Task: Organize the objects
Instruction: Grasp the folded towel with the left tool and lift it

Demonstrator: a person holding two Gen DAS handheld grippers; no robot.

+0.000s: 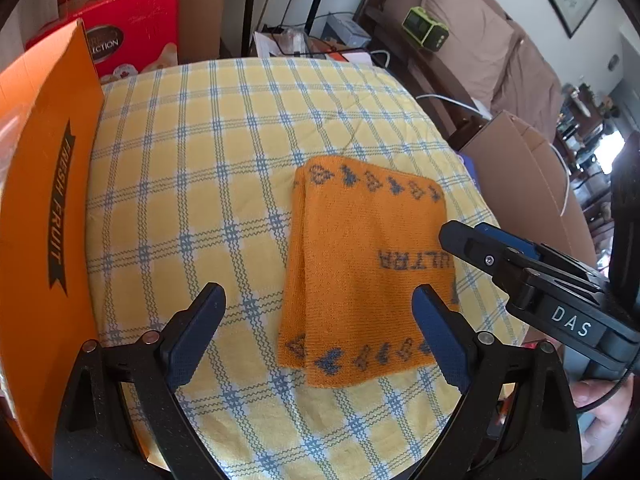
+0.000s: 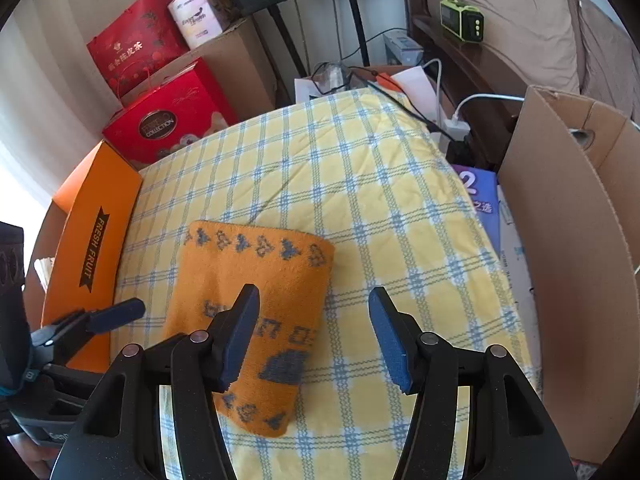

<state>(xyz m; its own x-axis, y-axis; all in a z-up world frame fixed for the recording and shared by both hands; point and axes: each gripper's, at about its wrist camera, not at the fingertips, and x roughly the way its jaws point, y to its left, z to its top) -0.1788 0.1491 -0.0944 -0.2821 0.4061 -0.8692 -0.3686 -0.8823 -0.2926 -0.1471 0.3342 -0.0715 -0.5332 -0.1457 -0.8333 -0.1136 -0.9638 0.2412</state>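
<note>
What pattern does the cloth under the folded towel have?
Yellow checks with blue and white lines on the tablecloth, under the orange towel; the left wrist view shows it best.

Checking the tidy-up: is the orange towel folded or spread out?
Folded. The orange towel lies flat on the checked cloth as a compact rectangle, with stacked layers showing along its left edge.

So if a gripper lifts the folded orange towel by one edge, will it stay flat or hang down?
The orange towel is knitted cloth in loose folded layers, so it would probably droop and unfold. It looks light. On the checked cloth it would likely drag and bunch, not slide.
</note>
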